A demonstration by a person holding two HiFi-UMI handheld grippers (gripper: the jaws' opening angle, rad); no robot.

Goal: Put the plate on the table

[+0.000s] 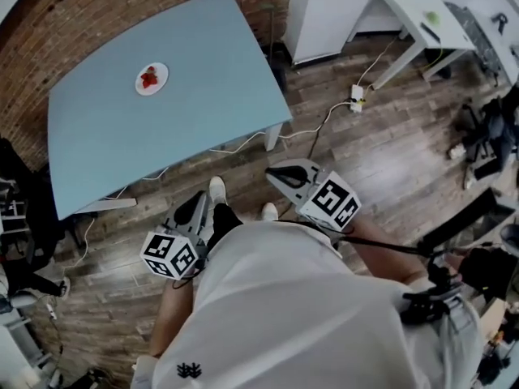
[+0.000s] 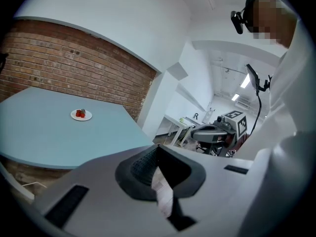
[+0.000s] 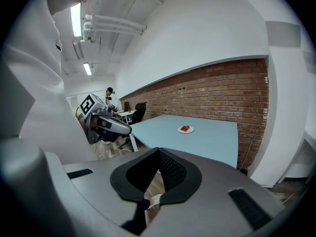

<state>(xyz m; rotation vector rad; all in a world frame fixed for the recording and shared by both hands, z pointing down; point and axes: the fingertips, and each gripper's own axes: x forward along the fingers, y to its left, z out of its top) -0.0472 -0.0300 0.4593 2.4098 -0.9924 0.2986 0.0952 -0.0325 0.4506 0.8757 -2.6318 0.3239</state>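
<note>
A small white plate (image 1: 152,79) with red fruit on it sits on the light blue table (image 1: 186,112), toward its far side near the brick wall. Both grippers hang low in front of the person's body, over the wooden floor and well short of the table. My left gripper (image 1: 193,207) is shut with nothing in it, and so is my right gripper (image 1: 280,177). The left gripper view shows the plate (image 2: 81,114) far off on the table (image 2: 44,142), with the right gripper (image 2: 213,133) alongside. In the right gripper view the plate (image 3: 185,129) is equally distant.
A white desk (image 1: 415,14) and white cabinet (image 1: 324,14) stand at the back right. A power strip with cables (image 1: 356,96) lies on the floor beside the table's corner. Dark chairs and gear (image 1: 486,136) crowd the right side, more clutter (image 1: 16,217) the left.
</note>
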